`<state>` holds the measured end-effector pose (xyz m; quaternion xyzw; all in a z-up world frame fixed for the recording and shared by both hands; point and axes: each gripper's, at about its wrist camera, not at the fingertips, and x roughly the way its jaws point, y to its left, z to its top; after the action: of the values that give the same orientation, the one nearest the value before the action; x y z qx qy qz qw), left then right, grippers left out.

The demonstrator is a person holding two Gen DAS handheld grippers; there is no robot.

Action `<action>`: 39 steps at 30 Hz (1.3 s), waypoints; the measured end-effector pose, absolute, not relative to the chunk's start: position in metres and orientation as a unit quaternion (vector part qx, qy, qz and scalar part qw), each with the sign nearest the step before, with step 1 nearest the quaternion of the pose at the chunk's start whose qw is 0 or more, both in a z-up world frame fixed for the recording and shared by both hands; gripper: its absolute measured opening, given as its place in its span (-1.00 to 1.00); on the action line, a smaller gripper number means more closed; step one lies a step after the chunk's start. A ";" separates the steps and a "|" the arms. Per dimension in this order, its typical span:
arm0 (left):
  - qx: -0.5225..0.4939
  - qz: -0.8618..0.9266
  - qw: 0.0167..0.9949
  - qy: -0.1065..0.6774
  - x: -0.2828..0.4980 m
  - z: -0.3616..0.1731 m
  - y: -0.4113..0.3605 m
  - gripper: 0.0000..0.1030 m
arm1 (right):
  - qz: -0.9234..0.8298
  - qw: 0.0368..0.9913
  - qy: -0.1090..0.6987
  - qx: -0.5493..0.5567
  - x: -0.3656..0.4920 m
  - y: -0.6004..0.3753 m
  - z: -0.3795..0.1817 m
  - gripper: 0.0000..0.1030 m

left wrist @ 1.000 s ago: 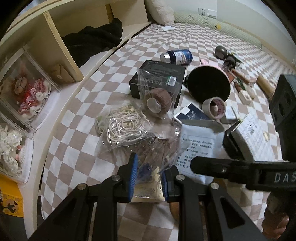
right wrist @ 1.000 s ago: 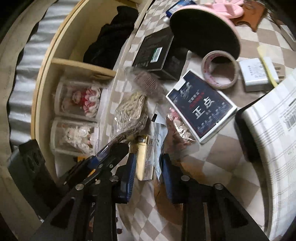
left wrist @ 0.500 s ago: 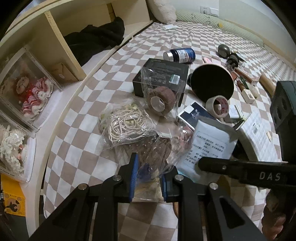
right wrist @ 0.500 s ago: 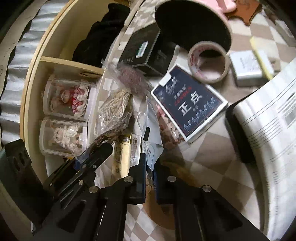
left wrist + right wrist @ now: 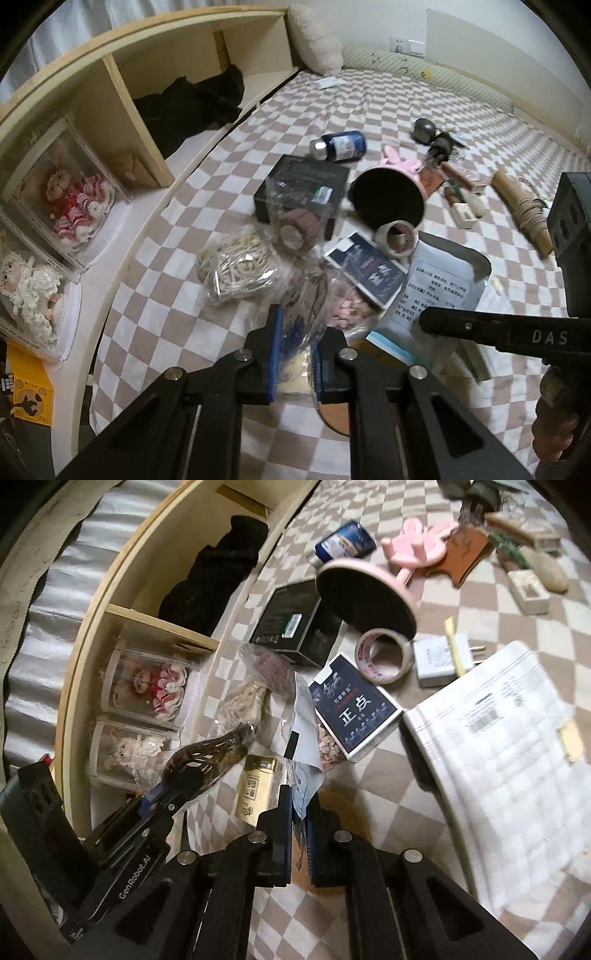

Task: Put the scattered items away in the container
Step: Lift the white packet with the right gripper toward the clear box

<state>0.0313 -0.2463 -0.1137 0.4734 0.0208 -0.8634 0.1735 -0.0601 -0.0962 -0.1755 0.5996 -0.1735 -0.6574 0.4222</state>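
Note:
My left gripper (image 5: pixel 295 350) is shut on a clear plastic bag with brown contents (image 5: pixel 314 295), lifted above the checkered cloth; it also shows in the right wrist view (image 5: pixel 207 753). My right gripper (image 5: pixel 299 834) is shut on a white paper-labelled pouch (image 5: pixel 304 723), seen from the left wrist as a white sheet with text (image 5: pixel 439 284). A pink round container (image 5: pixel 388 203) lies on its side beyond. A yellow packet (image 5: pixel 256 786) lies below the two grippers.
On the cloth lie a black box (image 5: pixel 303 184), a tape roll (image 5: pixel 397 238), a dark blue card box (image 5: pixel 352 709), a bag of cords (image 5: pixel 236 266), a blue bottle (image 5: pixel 340 146) and a large printed box (image 5: pixel 498 746). A wooden shelf (image 5: pixel 122 103) runs along the left.
Both grippers have risen, lifting their bags off the cloth. The right gripper closed from open onto the white pouch.

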 end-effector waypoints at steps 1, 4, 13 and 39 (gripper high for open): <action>0.471 -0.865 0.171 0.021 0.032 -0.111 -0.243 -0.75 | -0.662 0.421 -0.171 0.596 -0.059 -0.093 -0.171 -0.86; 0.464 -0.870 0.164 0.023 0.034 -0.102 -0.234 -0.76 | -0.672 0.416 -0.168 0.589 -0.058 -0.081 -0.162 -0.86; 0.433 -0.891 0.133 0.024 0.038 -0.072 -0.196 -0.78 | -0.704 0.395 -0.173 0.564 -0.057 -0.035 -0.133 -0.86; 0.387 -0.922 0.024 0.002 0.001 -0.022 -0.070 -0.78 | -0.800 0.295 -0.155 0.498 -0.059 0.119 -0.076 -0.86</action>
<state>0.0012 -0.0704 -0.0216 0.3867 0.0017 -0.9219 0.0238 -0.0591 0.1190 -0.0762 0.4981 -0.1552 -0.8004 0.2953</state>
